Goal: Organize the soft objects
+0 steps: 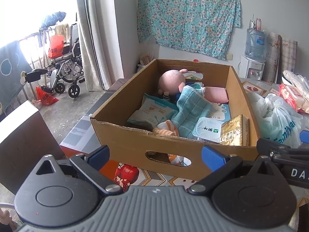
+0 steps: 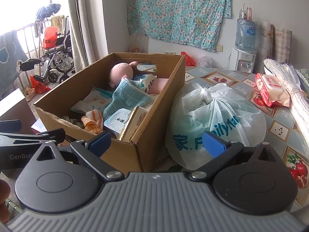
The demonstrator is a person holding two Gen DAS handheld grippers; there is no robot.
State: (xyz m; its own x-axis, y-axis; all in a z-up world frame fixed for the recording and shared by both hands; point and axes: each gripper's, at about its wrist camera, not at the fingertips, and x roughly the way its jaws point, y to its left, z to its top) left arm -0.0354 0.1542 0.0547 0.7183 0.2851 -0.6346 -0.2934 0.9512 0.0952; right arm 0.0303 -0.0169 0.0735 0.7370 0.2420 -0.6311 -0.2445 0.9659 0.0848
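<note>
A cardboard box (image 1: 125, 145) (image 2: 123, 154) stands on the table and holds soft things: a pink plush toy (image 1: 171, 81) (image 2: 120, 72), a blue checked towel (image 1: 191, 112) (image 2: 125, 100), an orange striped cloth (image 1: 166, 129) (image 2: 92, 122), tissue packs (image 1: 152, 112) and a pink pad (image 1: 215, 94). My left gripper (image 1: 156, 157) is open and empty, just before the box's near wall. My right gripper (image 2: 158, 142) is open and empty, at the box's near right corner, beside a white plastic bag (image 2: 216, 121).
The plastic bag also shows at the right in the left wrist view (image 1: 278, 116). A red wet-wipe pack (image 2: 272, 89) and a white knitted cloth (image 2: 293, 89) lie at the far right of the table. A water dispenser (image 2: 244, 58) stands behind. A wheelchair (image 1: 65, 65) is on the floor at left.
</note>
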